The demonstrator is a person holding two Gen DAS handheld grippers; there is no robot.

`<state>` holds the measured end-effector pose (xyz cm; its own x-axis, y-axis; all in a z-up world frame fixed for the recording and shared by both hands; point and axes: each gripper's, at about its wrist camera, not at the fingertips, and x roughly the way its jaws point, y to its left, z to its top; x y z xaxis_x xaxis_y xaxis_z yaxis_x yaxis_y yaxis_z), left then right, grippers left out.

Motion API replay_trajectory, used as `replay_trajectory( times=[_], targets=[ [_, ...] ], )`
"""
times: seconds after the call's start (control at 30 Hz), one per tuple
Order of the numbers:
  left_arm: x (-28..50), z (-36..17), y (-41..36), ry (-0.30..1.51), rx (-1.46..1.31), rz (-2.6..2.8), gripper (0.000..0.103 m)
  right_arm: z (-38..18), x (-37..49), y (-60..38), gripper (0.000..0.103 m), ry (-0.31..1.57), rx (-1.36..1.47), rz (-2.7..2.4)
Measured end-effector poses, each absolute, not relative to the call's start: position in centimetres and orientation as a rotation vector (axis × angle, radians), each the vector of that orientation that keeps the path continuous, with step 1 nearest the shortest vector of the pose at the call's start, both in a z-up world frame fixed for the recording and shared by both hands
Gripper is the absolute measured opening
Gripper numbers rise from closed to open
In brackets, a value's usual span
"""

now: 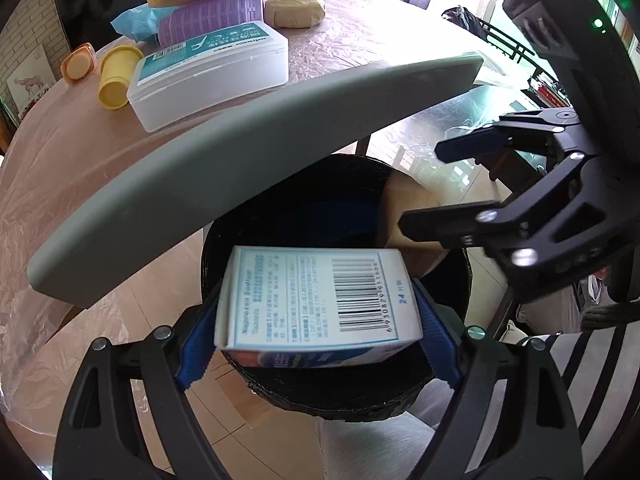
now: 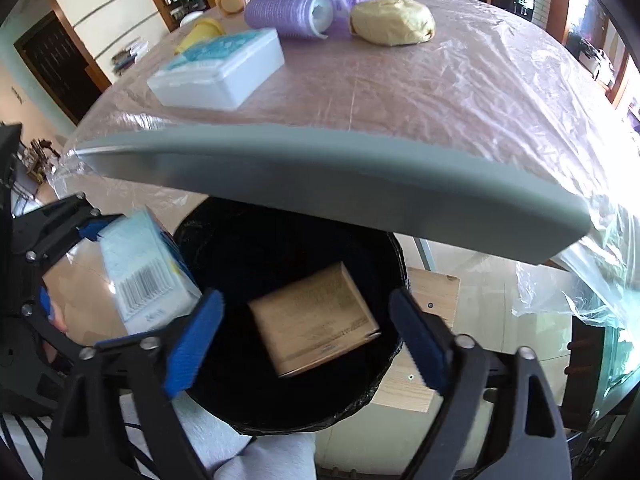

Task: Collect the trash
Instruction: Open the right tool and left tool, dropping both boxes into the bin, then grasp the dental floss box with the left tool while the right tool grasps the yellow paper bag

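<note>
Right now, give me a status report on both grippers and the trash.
Left gripper shut on white medicine box, over the black bin. Right gripper open, empty. Brown box already in the bin. Nothing blocking the drop.

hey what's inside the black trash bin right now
A brown box is inside the bin; whether it has landed is unclear. The white medicine box is above it in the left tool. The dark bottom is hidden.
</note>
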<state>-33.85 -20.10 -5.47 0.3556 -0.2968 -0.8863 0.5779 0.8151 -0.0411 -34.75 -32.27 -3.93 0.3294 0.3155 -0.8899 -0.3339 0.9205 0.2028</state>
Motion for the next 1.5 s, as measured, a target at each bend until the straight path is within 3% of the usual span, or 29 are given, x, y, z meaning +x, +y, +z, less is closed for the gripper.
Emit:
replay_trajectory(
  times=[0.3, 0.47, 0.53, 0.87, 1.1, 1.5],
  targets=[
    [-34.0, -4.0, -18.8, 1.056, 0.249, -0.584, 0.092, -2.0, -35.6, -34.2, 0.087, 1.135, 0.004, 0.415],
    [-34.8, -0.7, -17.5, 0.988, 0.190, -0.591, 0.092, 2.7, -37.0, -35.3, 0.090, 1.014, -0.023, 0.437],
    [-34.5, 1.5, -16.8, 0.933, 0.164, -0.586, 0.102, 4.8, -36.7, -35.7, 0.094, 0.956, -0.024, 0.425],
    [-29.5, 4.1, -17.3, 0.851, 0.143, -0.457, 0.102, 10.4, -28.1, -34.4, 0.099, 0.788, -0.049, 0.375],
    [-26.8, 2.5, -17.7, 0.903, 0.129, -0.452, 0.102, 10.6, -23.1, -29.2, 0.099, 0.787, -0.306, 0.489],
    [-24.2, 1.2, -17.6, 0.961, 0.017, -0.428, 0.102, 7.5, -18.4, -23.5, 0.098, 0.851, -0.499, 0.571]
  ],
)
